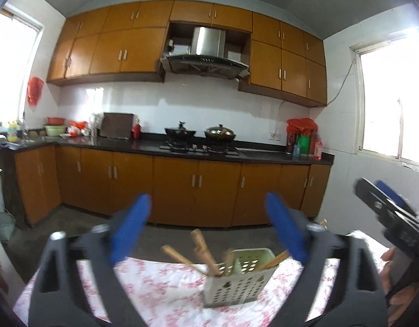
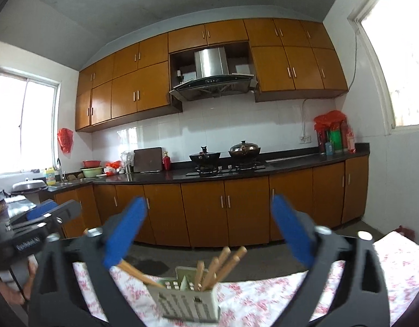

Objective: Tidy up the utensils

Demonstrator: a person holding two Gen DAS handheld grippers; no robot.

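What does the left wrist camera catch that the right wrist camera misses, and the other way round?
Only the left wrist view shows the right gripper at its right edge and a green basket on the floor at far left.

Only the right wrist view shows the left gripper at its left edge and a domed metal lid near the sink.

Both share the perforated utensil holder with wooden utensils standing in it on the floral tablecloth, plus two pots on the stove. Each camera's own blue fingers are spread open, holding nothing.
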